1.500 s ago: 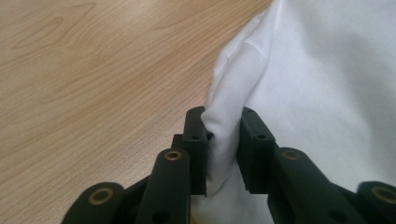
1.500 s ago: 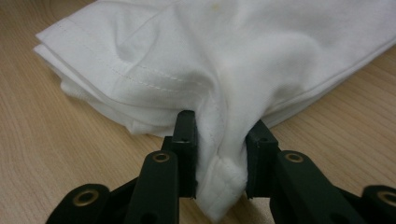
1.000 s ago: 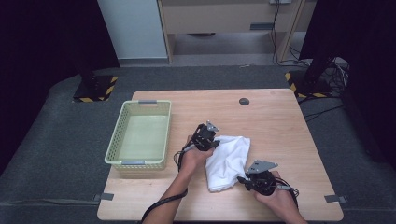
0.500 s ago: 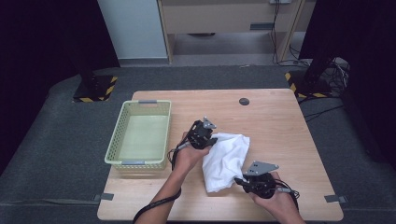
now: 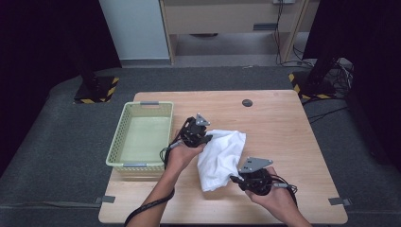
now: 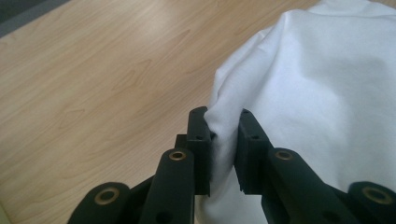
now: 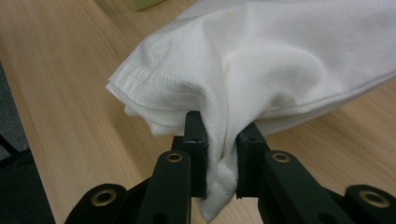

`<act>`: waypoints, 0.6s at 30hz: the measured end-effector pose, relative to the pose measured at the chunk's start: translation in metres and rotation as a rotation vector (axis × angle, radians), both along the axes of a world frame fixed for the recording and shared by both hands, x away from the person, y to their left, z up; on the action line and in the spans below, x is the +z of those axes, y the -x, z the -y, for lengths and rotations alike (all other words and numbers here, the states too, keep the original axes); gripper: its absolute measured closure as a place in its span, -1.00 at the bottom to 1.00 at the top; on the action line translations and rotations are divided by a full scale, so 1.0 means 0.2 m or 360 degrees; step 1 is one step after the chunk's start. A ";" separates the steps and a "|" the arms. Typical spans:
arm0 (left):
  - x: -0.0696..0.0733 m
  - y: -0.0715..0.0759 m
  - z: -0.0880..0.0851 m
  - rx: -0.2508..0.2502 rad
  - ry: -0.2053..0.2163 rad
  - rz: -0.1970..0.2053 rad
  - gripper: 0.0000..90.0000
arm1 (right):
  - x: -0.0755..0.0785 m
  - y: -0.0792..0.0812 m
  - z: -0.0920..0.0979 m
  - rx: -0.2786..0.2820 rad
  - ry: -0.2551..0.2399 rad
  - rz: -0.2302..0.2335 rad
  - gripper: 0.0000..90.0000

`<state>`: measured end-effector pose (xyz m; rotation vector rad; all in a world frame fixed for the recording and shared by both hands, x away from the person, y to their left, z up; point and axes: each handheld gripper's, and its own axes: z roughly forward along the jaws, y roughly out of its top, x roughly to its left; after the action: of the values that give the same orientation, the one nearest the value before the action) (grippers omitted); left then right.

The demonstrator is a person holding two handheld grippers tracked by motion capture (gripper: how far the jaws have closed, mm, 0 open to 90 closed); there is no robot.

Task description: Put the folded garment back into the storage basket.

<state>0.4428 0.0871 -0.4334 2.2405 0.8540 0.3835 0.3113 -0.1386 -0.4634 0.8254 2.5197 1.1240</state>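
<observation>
A white cloth (image 5: pixel 220 158) hangs bunched between my two grippers above the middle of the wooden table (image 5: pixel 279 118). My left gripper (image 5: pixel 208 138) is shut on the cloth's upper left edge; in the left gripper view a fold of white cloth (image 6: pixel 308 93) is pinched between the black jaws of the left gripper (image 6: pixel 223 151). My right gripper (image 5: pixel 232 178) is shut on the cloth's lower right part. In the right gripper view a hemmed bunch of the cloth (image 7: pixel 261 65) is squeezed between the pads of the right gripper (image 7: pixel 220 158).
A pale green plastic basket (image 5: pixel 119 142) stands at the table's left side, close to my left hand. A small dark round disc (image 5: pixel 247 102) lies near the far edge. Bare wood stretches to the right of the cloth.
Both grippers have risen with the cloth, lifting it off the table so it hangs more bunched; the left one also shifted slightly away from me.
</observation>
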 end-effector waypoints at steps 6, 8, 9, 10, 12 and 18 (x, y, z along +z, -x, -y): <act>0.04 -0.01 -0.01 -0.0001 -0.0027 0.0006 0.75 | 0.04 -0.04 -0.01 0.0007 0.0005 -0.0010 0.74; 0.05 -0.02 0.00 -0.0007 -0.0052 0.0006 0.75 | 0.03 -0.06 -0.01 -0.0005 -0.0002 -0.0030 0.75; 0.05 -0.02 0.00 -0.0009 -0.0061 0.0013 0.75 | 0.03 -0.07 -0.01 -0.0010 -0.0014 -0.0027 0.74; 0.06 -0.02 0.00 -0.0014 -0.0068 0.0016 0.75 | 0.03 -0.07 -0.01 -0.0012 -0.0026 -0.0030 0.74; 0.08 -0.04 0.00 -0.0025 -0.0064 0.0017 0.75 | 0.03 -0.08 -0.02 -0.0006 -0.0032 -0.0036 0.74; 0.12 -0.09 -0.01 -0.0049 -0.0079 0.0010 0.75 | 0.05 -0.11 -0.03 0.0014 -0.0029 -0.0040 0.74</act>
<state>0.4604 0.0890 -0.4100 2.2940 0.8141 0.4017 0.3335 -0.1317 -0.4526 0.8390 2.5398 1.1479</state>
